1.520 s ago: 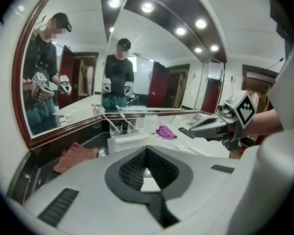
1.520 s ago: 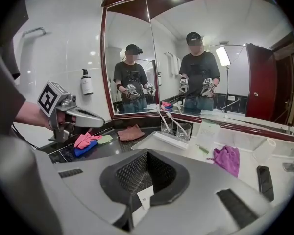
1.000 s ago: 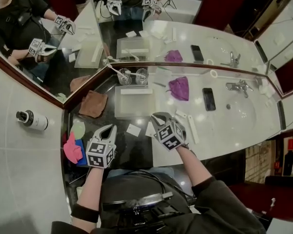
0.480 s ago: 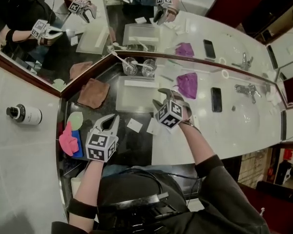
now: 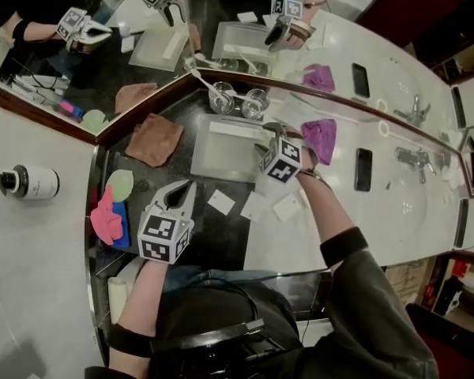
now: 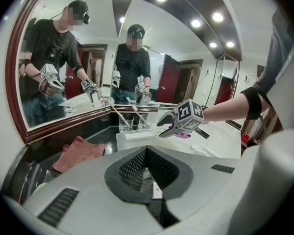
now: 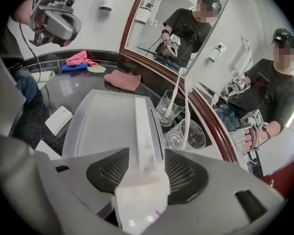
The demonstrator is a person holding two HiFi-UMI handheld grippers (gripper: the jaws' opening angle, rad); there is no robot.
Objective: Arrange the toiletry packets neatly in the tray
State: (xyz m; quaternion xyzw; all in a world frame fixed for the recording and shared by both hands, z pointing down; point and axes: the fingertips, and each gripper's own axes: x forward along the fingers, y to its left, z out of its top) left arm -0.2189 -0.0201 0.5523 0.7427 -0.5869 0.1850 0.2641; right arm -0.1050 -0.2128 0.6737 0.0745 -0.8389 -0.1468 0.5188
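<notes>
A clear tray [image 5: 213, 160] sits on the dark counter before the mirror, with a long white packet [image 5: 229, 130] along its far edge. My right gripper [image 5: 265, 136] hovers over the tray's right end. Its jaws are opening, and a white packet [image 7: 139, 202] lies between them with gaps at both pads. In the right gripper view that packet lines up with the long packet [image 7: 144, 131] in the tray [image 7: 98, 126]. Three loose white packets [image 5: 220, 202] [image 5: 257, 206] [image 5: 287, 208] lie in front of the tray. My left gripper [image 5: 178, 200] is shut and empty, near the counter's front edge.
Two glasses with toothbrushes [image 5: 223, 97] [image 5: 255, 103] stand just behind the tray. A brown cloth [image 5: 154, 139] lies to its left, a purple cloth [image 5: 320, 136] and a phone [image 5: 363, 169] to its right. Pink and blue sponges [image 5: 109, 215] sit far left. The sink's faucet [image 5: 411, 158] is far right.
My right gripper has carried a white packet from the counter's front to the tray's right end, and its jaws have spread apart. The left gripper has stayed where it was.
</notes>
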